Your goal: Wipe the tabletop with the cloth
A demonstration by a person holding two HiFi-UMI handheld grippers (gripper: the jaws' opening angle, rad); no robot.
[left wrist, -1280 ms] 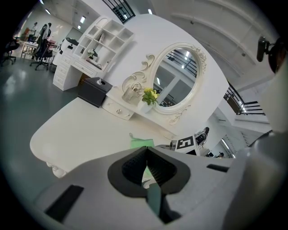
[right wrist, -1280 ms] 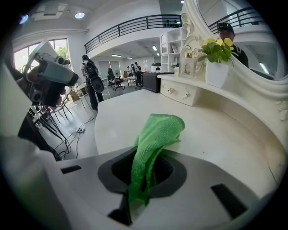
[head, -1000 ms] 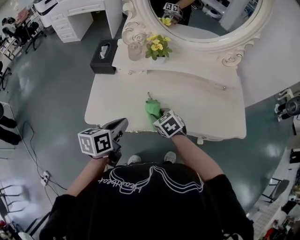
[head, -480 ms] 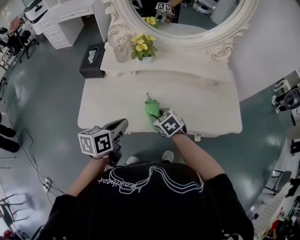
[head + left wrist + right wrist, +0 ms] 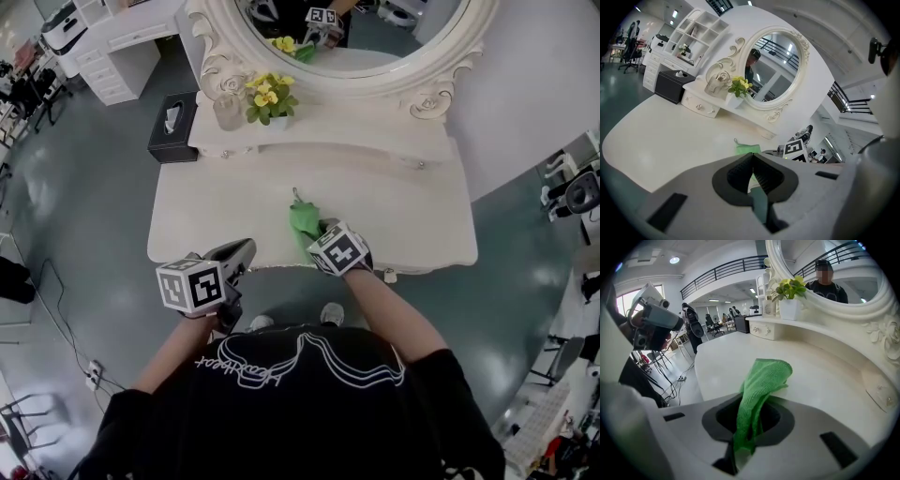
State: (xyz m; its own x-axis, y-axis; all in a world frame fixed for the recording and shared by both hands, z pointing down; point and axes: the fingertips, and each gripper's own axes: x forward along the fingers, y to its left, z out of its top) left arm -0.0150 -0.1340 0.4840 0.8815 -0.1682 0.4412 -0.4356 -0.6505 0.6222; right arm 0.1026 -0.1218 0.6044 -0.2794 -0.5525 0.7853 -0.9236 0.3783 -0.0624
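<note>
Pinching the green cloth [image 5: 761,380], your right gripper [image 5: 750,420] has its jaws clamped on the fabric, whose free end flops forward over the white tabletop [image 5: 216,211] near its front edge. Your left gripper [image 5: 752,176], jaws together and empty, hovers at that edge. Potted yellow flowers [image 5: 265,94] and a black tissue box [image 5: 172,127] stand well back.

Nubby green woven cloth [image 5: 761,378], smooth cream-painted tabletop [image 5: 825,376], matt grey plastic right tongs [image 5: 757,403], glossy mirror glass [image 5: 394,37].

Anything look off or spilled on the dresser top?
Nothing spilled or damaged: the flower pot and glass stand upright on the shelf. Only the green cloth, pinched in the right gripper, is bunched into a wad, not spread flat.
</note>
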